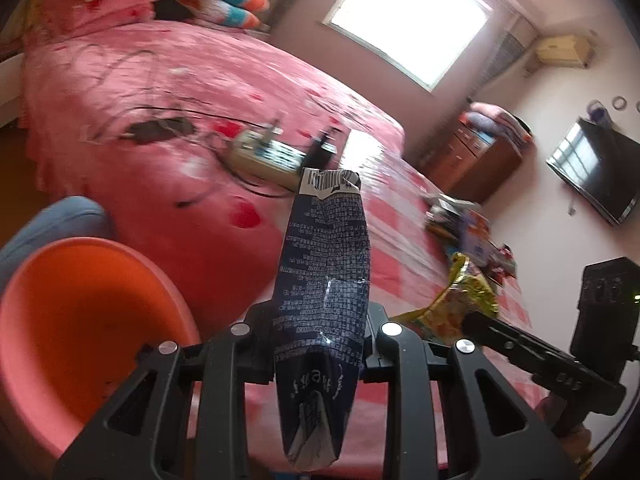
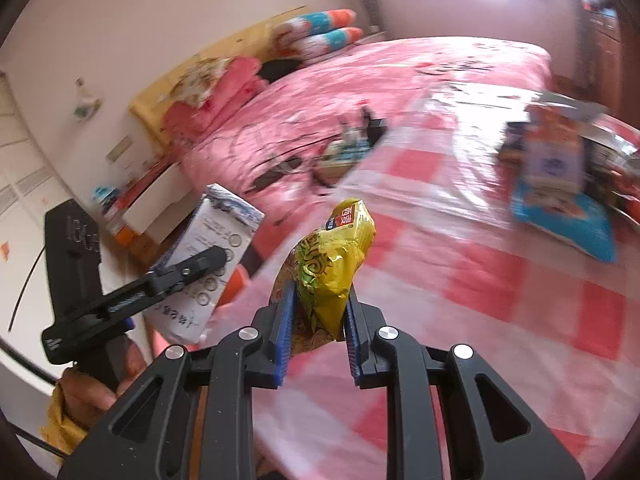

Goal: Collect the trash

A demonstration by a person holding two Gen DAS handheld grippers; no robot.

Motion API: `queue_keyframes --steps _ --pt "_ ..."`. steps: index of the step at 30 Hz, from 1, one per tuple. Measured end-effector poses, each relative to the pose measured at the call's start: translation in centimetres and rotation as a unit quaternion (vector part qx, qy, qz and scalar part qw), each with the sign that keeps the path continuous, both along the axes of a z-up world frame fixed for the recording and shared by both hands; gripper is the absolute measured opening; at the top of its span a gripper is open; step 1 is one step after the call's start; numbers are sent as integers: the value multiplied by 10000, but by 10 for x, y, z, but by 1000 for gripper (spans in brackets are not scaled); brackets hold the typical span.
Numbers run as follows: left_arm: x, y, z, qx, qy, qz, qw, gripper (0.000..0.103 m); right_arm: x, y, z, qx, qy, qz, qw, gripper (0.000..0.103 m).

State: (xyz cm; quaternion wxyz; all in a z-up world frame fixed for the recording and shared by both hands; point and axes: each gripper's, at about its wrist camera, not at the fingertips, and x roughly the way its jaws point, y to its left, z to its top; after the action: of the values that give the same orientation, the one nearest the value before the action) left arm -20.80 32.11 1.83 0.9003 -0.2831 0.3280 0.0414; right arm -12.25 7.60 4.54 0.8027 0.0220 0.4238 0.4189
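Over the pink bed (image 1: 160, 92), left tongs (image 1: 320, 344) clamp a crushed dark-blue carton (image 1: 326, 264), right tongs (image 2: 320, 312) pinch a crinkled yellow foil wrapper (image 2: 336, 256); slick foil could slip short of the orange plastic bin (image 1: 80, 320).

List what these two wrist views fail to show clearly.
- Orange bin: left wrist view; base cut off by the frame edge and gripper frame.
- Wrapper pile: right wrist view; motion blur makes labels unreadable.
- Power strip: left wrist view; blurred, partly behind the dark blue carton.

Two grippers are seen, one (image 1: 320, 344) closed on one carton (image 1: 326, 264), one (image 2: 318, 320) on one yellow packet (image 2: 334, 264). One orange bin (image 1: 80, 320) is seen beside one bed (image 1: 180, 80), two striped pillows (image 1: 234, 4) at its head.
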Motion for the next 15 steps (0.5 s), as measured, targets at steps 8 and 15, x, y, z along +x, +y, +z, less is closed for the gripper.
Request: queue_keyframes --steps 8,15 --pt "-40 60 -19 153 299 865 9957 29 -23 76 7 -29 -15 901 9959 24" --pt "-68 95 -42 136 569 1370 9888 29 -43 135 3 -53 50 1512 9885 24"
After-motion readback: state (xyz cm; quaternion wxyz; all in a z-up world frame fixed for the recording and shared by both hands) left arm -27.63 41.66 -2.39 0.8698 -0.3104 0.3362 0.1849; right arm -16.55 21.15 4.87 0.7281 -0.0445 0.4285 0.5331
